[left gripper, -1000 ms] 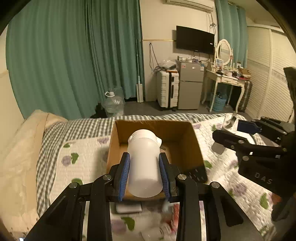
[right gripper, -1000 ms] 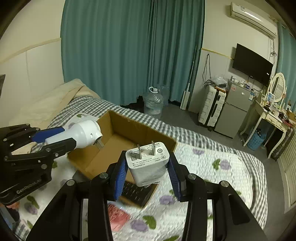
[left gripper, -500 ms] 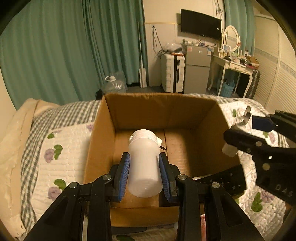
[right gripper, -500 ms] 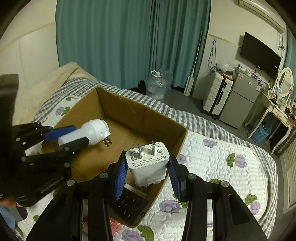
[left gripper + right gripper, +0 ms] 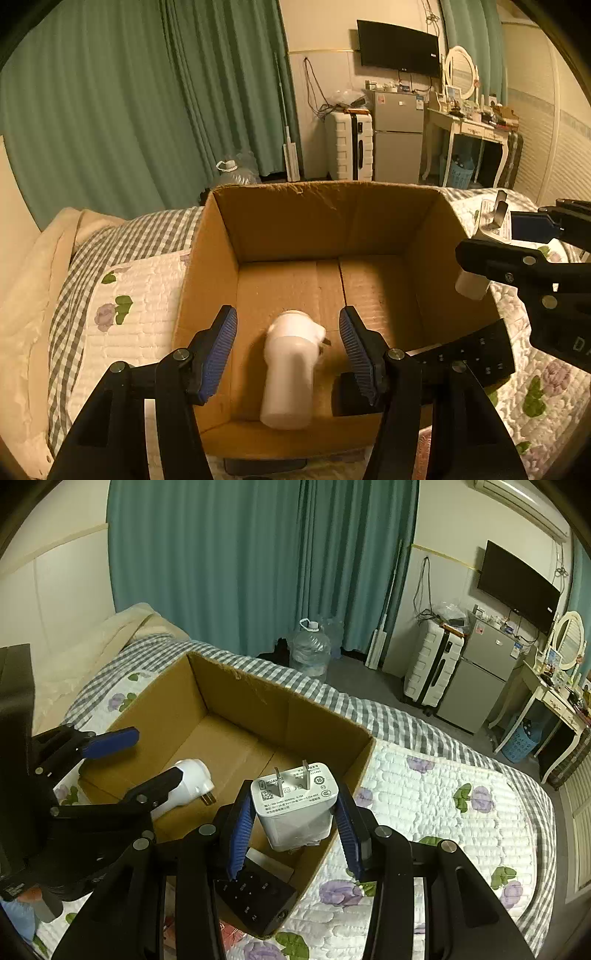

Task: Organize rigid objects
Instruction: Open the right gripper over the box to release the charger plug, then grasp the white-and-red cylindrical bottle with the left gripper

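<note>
Opening over the cardboard box on the bed, the left claw stands spread, its pads clear of the round white plug inside the box. By the box's right wall, the right claw pinches a square white charger.

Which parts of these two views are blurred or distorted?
Left wrist view: the white plug is motion-smeared between the opening left gripper, box sharp, warm cast. Right wrist view: charger label crisp; fisheye bends the curtains.
</note>
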The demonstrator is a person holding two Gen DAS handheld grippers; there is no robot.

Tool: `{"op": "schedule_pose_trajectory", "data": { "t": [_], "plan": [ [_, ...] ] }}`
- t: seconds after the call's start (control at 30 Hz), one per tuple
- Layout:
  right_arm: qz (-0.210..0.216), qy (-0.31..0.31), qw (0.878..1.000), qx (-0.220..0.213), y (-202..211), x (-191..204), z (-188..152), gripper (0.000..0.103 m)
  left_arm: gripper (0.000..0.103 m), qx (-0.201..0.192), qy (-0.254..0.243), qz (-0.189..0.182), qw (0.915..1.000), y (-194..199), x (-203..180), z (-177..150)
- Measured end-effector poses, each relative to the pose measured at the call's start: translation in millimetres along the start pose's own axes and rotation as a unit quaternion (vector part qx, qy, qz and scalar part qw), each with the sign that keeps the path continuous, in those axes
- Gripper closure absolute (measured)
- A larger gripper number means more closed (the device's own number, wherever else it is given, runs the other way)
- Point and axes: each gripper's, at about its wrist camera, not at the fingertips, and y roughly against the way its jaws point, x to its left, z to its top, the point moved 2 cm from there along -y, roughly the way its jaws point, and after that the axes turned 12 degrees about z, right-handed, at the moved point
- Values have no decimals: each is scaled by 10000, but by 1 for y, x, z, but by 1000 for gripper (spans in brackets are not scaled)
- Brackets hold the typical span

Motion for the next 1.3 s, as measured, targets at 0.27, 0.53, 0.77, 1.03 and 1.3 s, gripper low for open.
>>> {"op": "schedule_pose_trajectory", "data": {
  "t": [0.27, 0.53, 0.77, 1.03, 1.3],
  "plan": [
    [-96, 163, 9995, 265, -12, 1, 7, 61, 41, -79, 237, 101, 9996, 8, 15, 4],
    [-192, 269, 9961, 824, -64, -1, 2, 61, 41, -135, 315, 157, 9993, 1, 22, 1],
    [-147, -8, 9984, 538, -61, -8, 6, 41, 41, -134, 387, 61, 9991, 1, 26, 0],
    [-460, -17, 9989, 32, 14, 6, 17, 29, 41, -334, 518, -46, 9981, 51, 39, 1],
    [-640, -138, 9976, -212, 99, 30, -9, 21, 35, -533, 432, -87, 9976, 114, 51, -21]
  ]
}}
